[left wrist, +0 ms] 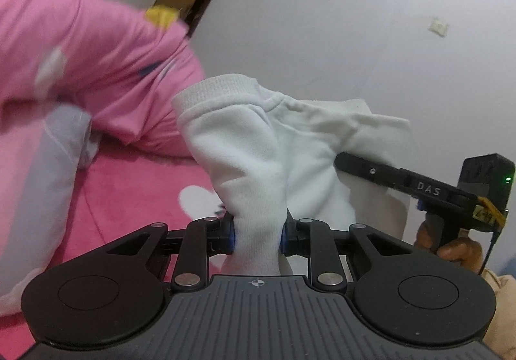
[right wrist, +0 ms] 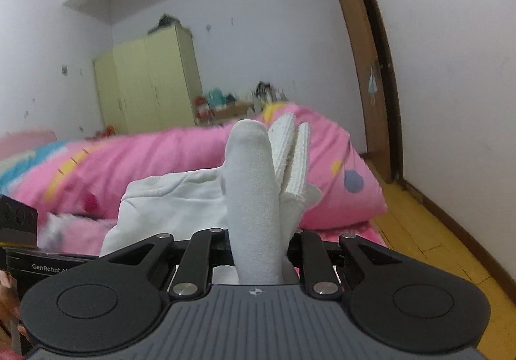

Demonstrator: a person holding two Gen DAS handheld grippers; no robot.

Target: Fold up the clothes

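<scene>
A white sweatshirt (left wrist: 258,147) with ribbed cuffs hangs lifted between both grippers above a pink bed. My left gripper (left wrist: 258,235) is shut on a bunched fold of the white fabric, a ribbed edge standing up just beyond it. In the left wrist view the right gripper (left wrist: 380,171) appears from the side on the right, a hand under it, its fingers against the cloth. In the right wrist view my right gripper (right wrist: 258,250) is shut on the white sweatshirt (right wrist: 251,185), with ribbed cuffs (right wrist: 290,150) sticking up behind the clamped roll.
A pink quilt (right wrist: 161,160) with coloured shapes is heaped on the pink bed sheet (left wrist: 122,198). A yellow-green wardrobe (right wrist: 148,82) and cluttered shelf stand at the far wall. A brown door (right wrist: 367,63) and wooden floor (right wrist: 429,240) lie right. White wall (left wrist: 354,47) is close behind.
</scene>
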